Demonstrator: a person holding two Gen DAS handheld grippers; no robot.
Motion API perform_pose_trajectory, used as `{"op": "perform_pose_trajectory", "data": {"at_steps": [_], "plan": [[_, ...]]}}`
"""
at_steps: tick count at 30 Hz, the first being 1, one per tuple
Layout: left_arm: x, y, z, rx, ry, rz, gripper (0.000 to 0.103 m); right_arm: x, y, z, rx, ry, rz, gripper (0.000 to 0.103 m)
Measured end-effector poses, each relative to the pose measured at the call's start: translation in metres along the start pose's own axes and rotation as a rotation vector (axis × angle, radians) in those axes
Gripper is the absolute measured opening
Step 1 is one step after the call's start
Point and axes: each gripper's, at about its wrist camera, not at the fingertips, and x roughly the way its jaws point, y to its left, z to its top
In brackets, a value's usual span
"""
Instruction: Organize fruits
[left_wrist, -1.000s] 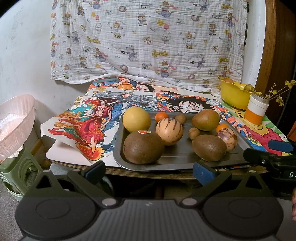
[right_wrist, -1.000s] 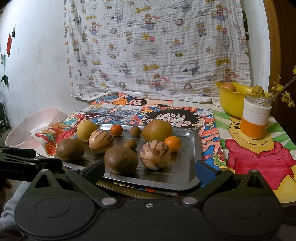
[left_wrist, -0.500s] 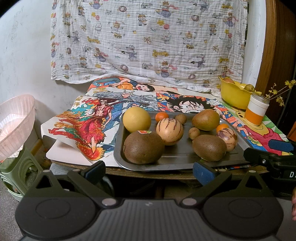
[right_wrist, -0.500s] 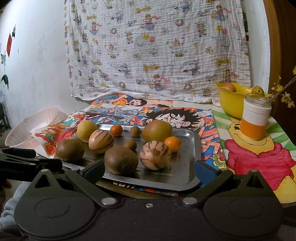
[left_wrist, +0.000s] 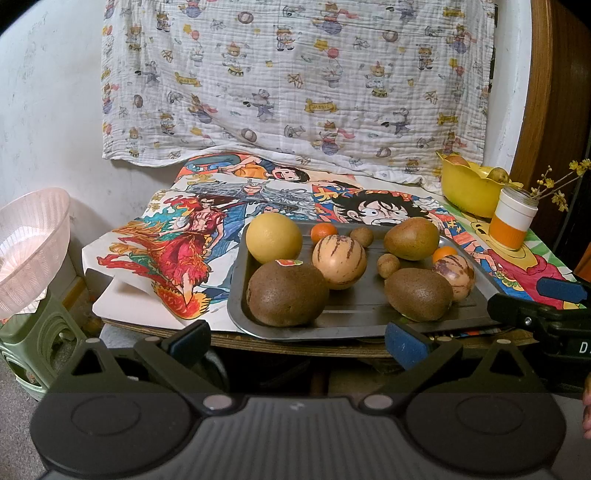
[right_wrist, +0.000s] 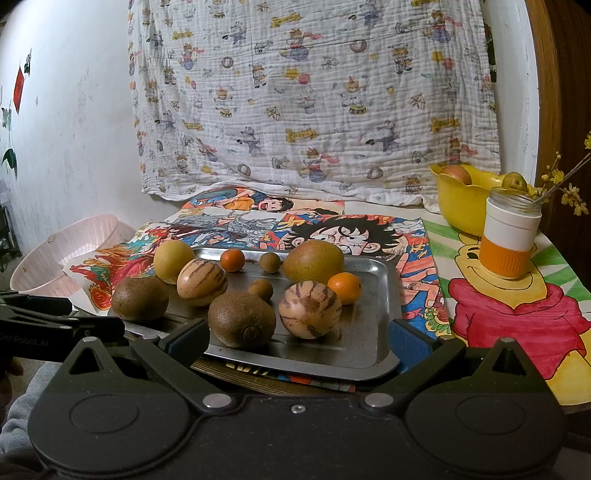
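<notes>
Both hand-held grippers, left (left_wrist: 297, 341) and right (right_wrist: 299, 341), gape wide, empty, just short of the tray's (right_wrist: 376, 360) near rim.

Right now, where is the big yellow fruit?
The big yellow fruit sits at the far left corner of the metal tray, beside a small orange and behind the brown fruit with a sticker.

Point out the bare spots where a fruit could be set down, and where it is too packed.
Free: the metal tray's near right corner, in front of the small orange; the cartoon mat between tray and orange-banded jar; the mat left of the tray, beside the yellow round fruit. Crowded: the tray's middle and left, where fruits sit nearly touching.
</notes>
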Motion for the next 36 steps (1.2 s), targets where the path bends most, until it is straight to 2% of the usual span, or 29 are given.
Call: {"op": "perform_pose_trajectory", "data": {"at_steps": [36], "plan": [[0.0001,0.0001,-0.0019,0.002,0.0,0.008,0.102,0.0004,0.001,-0.001,0.004,0.004,0.005,0.102]]}}
